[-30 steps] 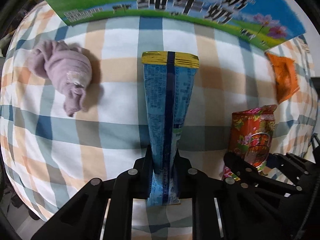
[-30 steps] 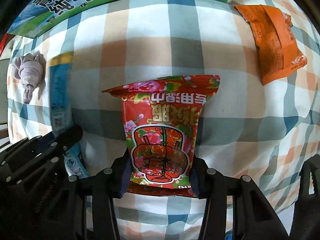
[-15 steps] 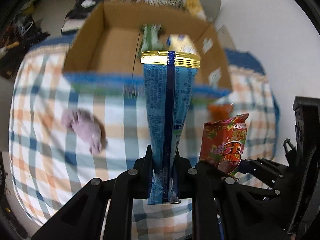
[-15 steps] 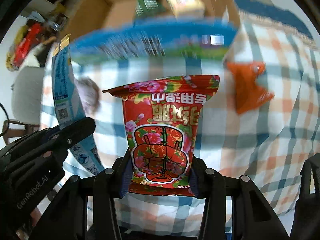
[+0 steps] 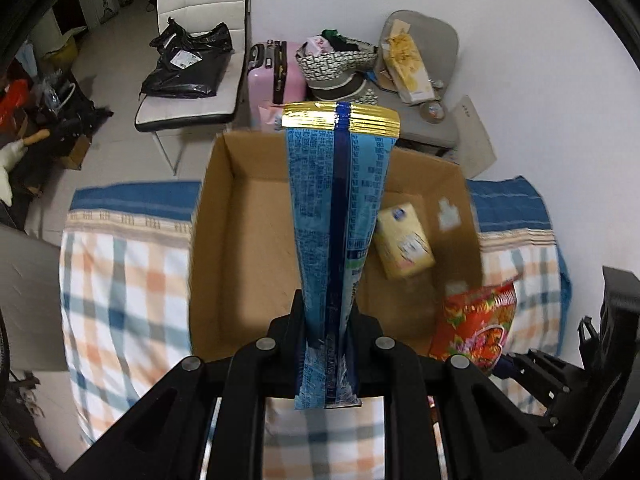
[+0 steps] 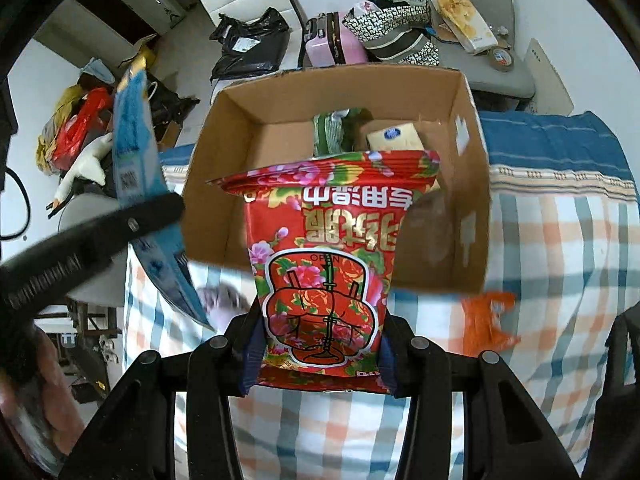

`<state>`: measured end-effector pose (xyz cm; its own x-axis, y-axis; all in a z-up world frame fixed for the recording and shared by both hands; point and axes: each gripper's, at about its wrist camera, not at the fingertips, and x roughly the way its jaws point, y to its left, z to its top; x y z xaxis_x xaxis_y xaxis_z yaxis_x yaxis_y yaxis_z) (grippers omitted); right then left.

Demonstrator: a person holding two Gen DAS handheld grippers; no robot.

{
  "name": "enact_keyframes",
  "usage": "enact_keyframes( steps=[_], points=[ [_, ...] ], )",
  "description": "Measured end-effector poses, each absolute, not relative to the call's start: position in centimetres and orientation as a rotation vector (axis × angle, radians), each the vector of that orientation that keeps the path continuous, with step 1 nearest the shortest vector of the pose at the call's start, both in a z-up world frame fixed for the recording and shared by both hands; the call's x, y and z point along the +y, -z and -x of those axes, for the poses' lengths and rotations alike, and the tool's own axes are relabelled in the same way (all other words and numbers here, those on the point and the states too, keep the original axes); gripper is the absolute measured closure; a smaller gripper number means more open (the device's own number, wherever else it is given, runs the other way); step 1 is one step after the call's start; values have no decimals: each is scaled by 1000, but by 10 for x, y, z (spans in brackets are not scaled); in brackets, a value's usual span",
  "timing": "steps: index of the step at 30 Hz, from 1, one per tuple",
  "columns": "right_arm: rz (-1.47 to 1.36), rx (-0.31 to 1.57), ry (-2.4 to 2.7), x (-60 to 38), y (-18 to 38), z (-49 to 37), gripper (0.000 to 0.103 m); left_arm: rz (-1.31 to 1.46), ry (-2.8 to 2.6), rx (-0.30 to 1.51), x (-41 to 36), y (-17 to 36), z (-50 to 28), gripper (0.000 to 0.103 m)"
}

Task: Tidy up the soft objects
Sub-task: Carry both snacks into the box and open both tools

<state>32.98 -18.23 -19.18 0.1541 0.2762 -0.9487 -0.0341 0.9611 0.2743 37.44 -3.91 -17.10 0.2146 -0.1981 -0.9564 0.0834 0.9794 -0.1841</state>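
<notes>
Right wrist: cardboard box (image 6: 472,184) holds yellow pack (image 6: 394,138), green packet (image 6: 330,130).

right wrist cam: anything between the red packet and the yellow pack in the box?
Nothing solid: only the box's open interior separates the held red packet from the yellow pack, seen in the right wrist view.

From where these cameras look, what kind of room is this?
Probably a lived-in bedroom or spare room at home: a plaid sheet covers what looks like a bed, with a pink suitcase and white chair behind it.
</notes>
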Motion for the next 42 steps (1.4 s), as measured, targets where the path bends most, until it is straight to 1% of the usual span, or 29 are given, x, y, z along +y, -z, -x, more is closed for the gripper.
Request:
enact_keyframes(
  steps=[2, 8, 15, 21, 24, 29, 30, 32, 33, 34, 36, 39, 41, 42],
  points=[
    [-210, 1421, -211, -178, 206, -349, 54, 78, 183, 1361, -37, 183, -396, 89],
    [-227, 1516, -183, -168, 270, -388, 54, 56, 183, 1489, -31, 243, -449, 89],
    [-240, 1595, -155, -163, 327, -406, 54, 30, 186, 1582, -36, 295, -480, 89],
    [-221, 1633, -137, -163, 354, -411, 54, 21, 191, 1622, -39, 318, -491, 89],
    [-222, 1663, -140, -162, 366, -413, 54, 20, 192, 1644, -39, 326, -494, 87],
    [-218, 1696, -132, -160, 378, -417, 53, 36, 159, 1661, -33, 329, -496, 80],
    [-215, 1700, -132, -159, 380, -418, 50, 35, 153, 1653, -32, 327, -497, 78],
    [-215, 1704, -126, -160, 379, -417, 41, 36, 142, 1640, -29, 322, -496, 72],
    [-215, 1703, -124, -161, 377, -417, 33, 44, 141, 1637, -28, 321, -495, 72],
    [-219, 1698, -125, -162, 375, -417, 29, 52, 141, 1633, -27, 318, -494, 71],
    [-219, 1688, -117, -165, 370, -417, 29, 48, 135, 1618, -25, 312, -490, 70],
    [-206, 1668, -106, -169, 361, -420, 28, 25, 133, 1583, -25, 300, -480, 63],
    [-201, 1653, -98, -172, 355, -419, 19, 14, 130, 1557, -24, 293, -474, 52],
    [-197, 1643, -88, -174, 352, -418, 12, 2, 124, 1542, -24, 289, -469, 48]
  ],
)
